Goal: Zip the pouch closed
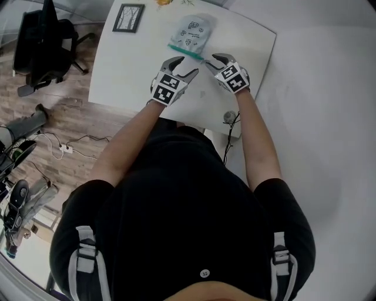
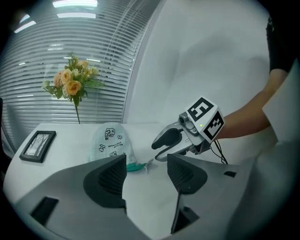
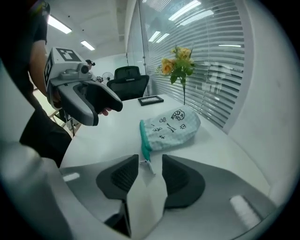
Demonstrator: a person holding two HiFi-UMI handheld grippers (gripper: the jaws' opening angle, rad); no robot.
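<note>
A pale blue printed pouch lies flat on the white table, its teal zipper edge facing me. In the right gripper view the pouch lies just ahead, and the small zipper pull sits in the gap between the jaws with neither pad pressing on it. My right gripper is open, low at the zipper's right end. My left gripper is open a little short of the zipper, with nothing between its pads. In the left gripper view the pouch lies ahead and the right gripper beside it.
A black picture frame lies at the table's far left, and a vase of flowers stands behind the pouch by the blinds. A black office chair and cables are on the floor at left. A cable hangs at the table's near edge.
</note>
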